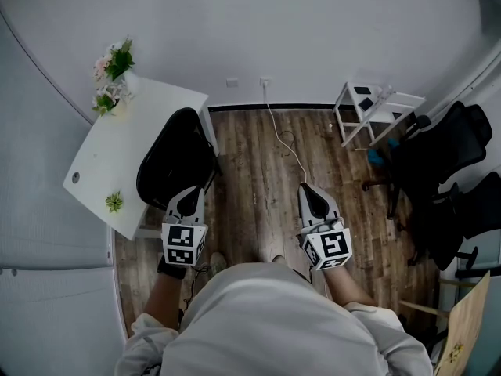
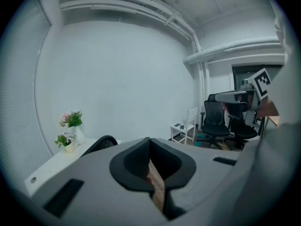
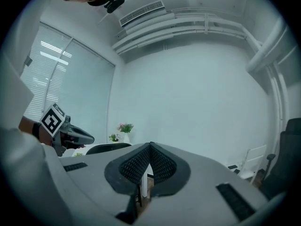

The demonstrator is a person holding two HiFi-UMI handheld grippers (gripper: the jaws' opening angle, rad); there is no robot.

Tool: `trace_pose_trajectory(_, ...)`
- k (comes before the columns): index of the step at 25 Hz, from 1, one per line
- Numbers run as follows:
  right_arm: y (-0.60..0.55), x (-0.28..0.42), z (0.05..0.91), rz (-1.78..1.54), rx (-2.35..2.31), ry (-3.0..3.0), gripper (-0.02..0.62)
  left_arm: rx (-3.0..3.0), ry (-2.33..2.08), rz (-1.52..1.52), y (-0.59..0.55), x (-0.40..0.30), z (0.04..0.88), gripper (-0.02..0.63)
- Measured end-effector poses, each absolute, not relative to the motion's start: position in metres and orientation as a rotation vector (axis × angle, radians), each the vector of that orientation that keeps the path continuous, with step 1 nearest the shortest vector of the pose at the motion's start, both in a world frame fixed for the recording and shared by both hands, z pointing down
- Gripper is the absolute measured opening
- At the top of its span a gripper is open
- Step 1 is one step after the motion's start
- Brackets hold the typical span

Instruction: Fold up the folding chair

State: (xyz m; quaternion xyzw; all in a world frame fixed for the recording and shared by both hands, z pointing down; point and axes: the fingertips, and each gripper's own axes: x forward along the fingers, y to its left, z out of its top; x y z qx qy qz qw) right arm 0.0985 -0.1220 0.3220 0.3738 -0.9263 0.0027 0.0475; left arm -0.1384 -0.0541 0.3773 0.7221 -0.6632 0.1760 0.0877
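Wooden floorboards (image 1: 258,171) fill the middle of the head view. A white surface (image 1: 117,155) angles in at the left. The black folding chair (image 1: 176,163) stands unfolded at that surface's right edge, just above the left tongs (image 1: 190,196). Black office chairs (image 1: 438,147) crowd the right side, with a white chair (image 1: 376,108) near the upper right.

Only the head view shows the white cable (image 1: 286,143) trailing over the floor and the small green plant (image 1: 114,202) low on the surface. Only the right gripper view shows the window blinds (image 3: 51,74) and the ceiling air unit (image 3: 141,13).

Both the left tongs and the right tongs (image 1: 309,194) are pressed together and hold nothing. Each gripper view catches the other's marker cube. Flowers in a vase (image 1: 116,65) sit at the surface's far corner.
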Motion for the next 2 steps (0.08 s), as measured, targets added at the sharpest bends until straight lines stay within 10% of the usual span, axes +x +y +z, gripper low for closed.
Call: trace_pose_trajectory(2,-0.1214,0.0991,0.3216,0.007,1.142,-2.825,0.012,2.144,-1.976,0.531,-0.0520,-0.1395,0.3784,0.009)
